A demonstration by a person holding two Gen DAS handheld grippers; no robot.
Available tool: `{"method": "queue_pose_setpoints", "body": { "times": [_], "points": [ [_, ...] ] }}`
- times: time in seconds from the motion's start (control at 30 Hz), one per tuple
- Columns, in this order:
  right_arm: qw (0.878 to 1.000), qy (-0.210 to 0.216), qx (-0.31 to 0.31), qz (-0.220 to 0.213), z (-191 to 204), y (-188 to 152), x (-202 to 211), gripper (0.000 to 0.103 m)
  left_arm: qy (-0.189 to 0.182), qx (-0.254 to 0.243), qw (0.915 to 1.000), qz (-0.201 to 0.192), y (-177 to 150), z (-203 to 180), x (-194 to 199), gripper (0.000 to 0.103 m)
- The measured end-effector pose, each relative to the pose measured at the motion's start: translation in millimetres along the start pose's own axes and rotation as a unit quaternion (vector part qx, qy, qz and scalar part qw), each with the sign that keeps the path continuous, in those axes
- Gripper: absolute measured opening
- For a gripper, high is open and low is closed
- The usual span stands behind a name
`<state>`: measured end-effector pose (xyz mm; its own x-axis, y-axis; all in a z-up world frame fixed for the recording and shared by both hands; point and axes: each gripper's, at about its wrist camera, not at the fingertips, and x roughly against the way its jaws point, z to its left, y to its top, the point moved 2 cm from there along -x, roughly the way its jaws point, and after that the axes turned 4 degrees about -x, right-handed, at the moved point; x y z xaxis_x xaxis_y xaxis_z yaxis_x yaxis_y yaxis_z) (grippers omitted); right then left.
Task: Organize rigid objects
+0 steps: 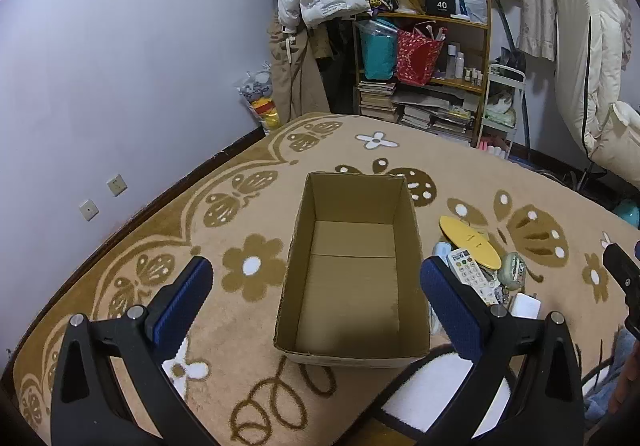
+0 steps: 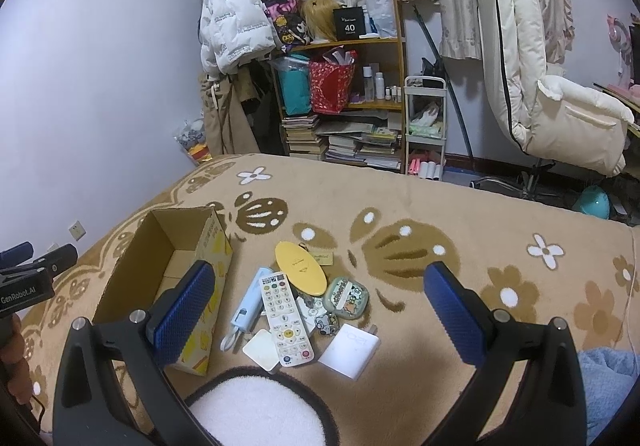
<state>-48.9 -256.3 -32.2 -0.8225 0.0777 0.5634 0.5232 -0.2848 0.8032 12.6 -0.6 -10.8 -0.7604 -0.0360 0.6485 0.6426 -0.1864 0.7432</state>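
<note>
Both grippers spread, empty — remote (image 2: 285, 322) between right gripper (image 2: 320, 294) fingers, seemingly untouched.

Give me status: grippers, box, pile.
Left gripper open over the box. Right gripper open above the pile: remote, charger, yellow case. Box empty, nothing blocking.

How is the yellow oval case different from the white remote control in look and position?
The yellow oval case is a plain, smooth oval, while the white remote control is a long rectangle covered in coloured buttons. The case lies farther from the camera; the remote lies nearer, and its top end touches or slips under the case's edge. Both lie flat on the blanket, in the same pile beside the open cardboard box, and neither gripper holds them.
</note>
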Motion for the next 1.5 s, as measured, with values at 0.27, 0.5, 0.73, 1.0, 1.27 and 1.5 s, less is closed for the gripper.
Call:
{"method": "queue_pose_setpoints", "body": {
  "times": [0.27, 0.5, 0.73, 1.0, 1.27, 1.5],
  "points": [
    [1.000, -0.002, 0.005, 0.001, -0.9, 0.3, 2.2, 0.103, 0.000, 0.000, 1.0000, 0.000, -0.9, 0.7, 0.4, 0.102],
    [1.000, -0.005, 0.005, 0.001, -2.2, -1.1, 1.7, 0.103, 0.002, -0.004, 1.0000, -0.002, -1.4, 1.3, -0.5, 0.102],
    [1.000, -0.007, 0.008, 0.002, -2.4, -2.4, 2.0, 0.103, 0.001, -0.002, 1.0000, -0.001, -2.6, -0.4, -1.8, 0.102],
    [1.000, -0.006, 0.008, 0.003, -1.9, -1.4, 1.9, 0.103, 0.001, -0.010, 0.9999, -0.003, -3.7, -2.5, 0.2, 0.102],
    [1.000, -0.011, 0.010, 0.002, -2.4, -2.3, 2.3, 0.103, 0.003, -0.011, 0.9999, 0.003, -3.6, -2.8, -1.9, 0.102],
    [1.000, -0.013, 0.010, 0.004, -1.6, -3.4, 1.9, 0.103, 0.010, -0.010, 0.9999, 0.002, -3.1, -3.6, -2.7, 0.102]
  ]
}}
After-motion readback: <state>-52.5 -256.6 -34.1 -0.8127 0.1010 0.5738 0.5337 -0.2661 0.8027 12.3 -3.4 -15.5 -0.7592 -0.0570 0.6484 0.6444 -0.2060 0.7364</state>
